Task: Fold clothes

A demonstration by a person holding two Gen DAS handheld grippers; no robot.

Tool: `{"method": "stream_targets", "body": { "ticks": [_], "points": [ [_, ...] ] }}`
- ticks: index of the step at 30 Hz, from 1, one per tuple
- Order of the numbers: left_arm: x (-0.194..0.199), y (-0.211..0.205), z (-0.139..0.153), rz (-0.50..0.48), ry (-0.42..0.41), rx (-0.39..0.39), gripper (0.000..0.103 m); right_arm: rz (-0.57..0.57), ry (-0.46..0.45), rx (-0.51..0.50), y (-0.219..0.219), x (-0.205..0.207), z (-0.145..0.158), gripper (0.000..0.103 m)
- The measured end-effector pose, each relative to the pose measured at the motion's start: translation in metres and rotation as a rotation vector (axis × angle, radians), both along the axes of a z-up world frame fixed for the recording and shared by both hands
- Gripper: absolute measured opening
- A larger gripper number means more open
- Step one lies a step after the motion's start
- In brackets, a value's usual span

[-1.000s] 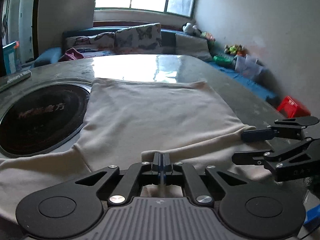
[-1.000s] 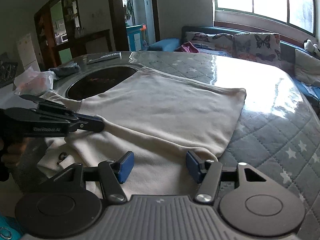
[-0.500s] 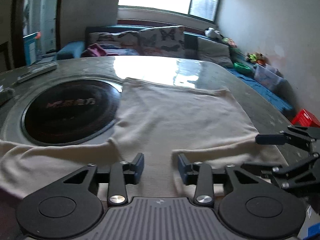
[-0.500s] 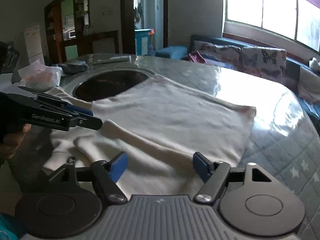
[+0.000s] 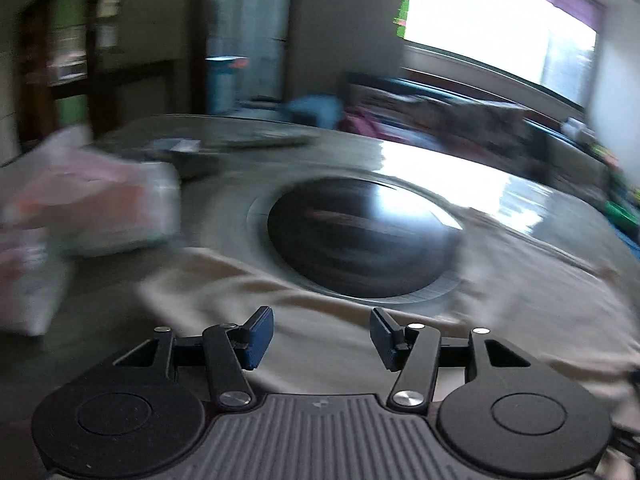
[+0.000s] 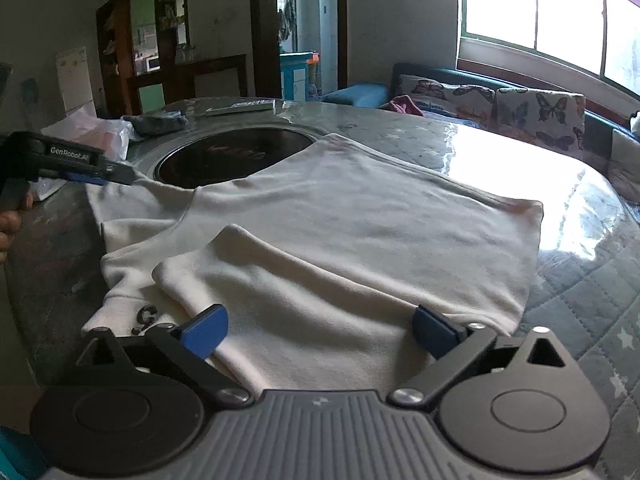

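– Cream shirt (image 6: 340, 240) lies flat on the worktop (image 6: 580, 280), partly over the black hob (image 6: 224, 158).
– My claws?
– I see right claw (image 6: 318, 330) spread wide over its near edge; left claw (image 5: 320, 334) wide too, holding nothing, above a sleeve.

Bare table (image 6: 580, 248) lies along the garment's (image 6: 360, 216) right edge, while a plastic bag (image 6: 100, 136) and dark cloth (image 6: 156, 122) crowd the far left corner.
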State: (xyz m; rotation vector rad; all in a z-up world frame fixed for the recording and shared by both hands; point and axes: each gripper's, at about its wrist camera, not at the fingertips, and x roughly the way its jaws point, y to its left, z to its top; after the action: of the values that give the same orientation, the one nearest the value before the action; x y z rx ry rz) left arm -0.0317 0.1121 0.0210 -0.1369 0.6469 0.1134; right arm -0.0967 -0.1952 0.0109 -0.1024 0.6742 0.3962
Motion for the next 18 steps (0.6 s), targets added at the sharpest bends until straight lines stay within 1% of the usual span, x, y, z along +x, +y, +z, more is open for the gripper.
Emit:
{"method": "stream_targets", "body": {
  "ticks": [2,7,9,12,13,14,15,17,18],
  "points": [
    [0.002,0.021,-0.003,0.091,0.006,-0.013,0.057,-0.003,0.004,0.008,0.0,0.001,0.0,0.103],
    [0.01,0.052,-0.007,0.244,0.013,0.0,0.057,0.002,0.01,0.008,0.0,0.003,-0.001,0.103],
    [0.013,0.06,-0.01,0.274,0.02,-0.02,0.057,0.002,0.01,0.004,0.0,0.003,-0.001,0.103],
    [0.018,0.066,-0.014,0.284,0.03,-0.041,0.055,-0.002,0.008,0.002,0.001,0.002,-0.001,0.103],
    [0.019,0.066,-0.016,0.284,0.032,-0.046,0.051,-0.002,0.008,0.002,0.002,0.002,-0.001,0.103],
    [0.019,0.066,-0.018,0.284,0.034,-0.05,0.044,-0.003,0.007,0.005,0.002,0.002,-0.002,0.103],
    [0.021,0.067,-0.02,0.288,0.037,-0.054,0.042,-0.003,0.007,0.006,0.002,0.002,-0.002,0.103],
    [0.022,0.07,-0.022,0.297,0.028,-0.043,0.025,-0.005,0.004,0.008,0.002,0.002,-0.002,0.103],
    [0.022,0.071,-0.022,0.303,0.024,-0.041,0.021,-0.006,0.002,0.009,0.002,0.001,-0.002,0.103]
  ]
}}
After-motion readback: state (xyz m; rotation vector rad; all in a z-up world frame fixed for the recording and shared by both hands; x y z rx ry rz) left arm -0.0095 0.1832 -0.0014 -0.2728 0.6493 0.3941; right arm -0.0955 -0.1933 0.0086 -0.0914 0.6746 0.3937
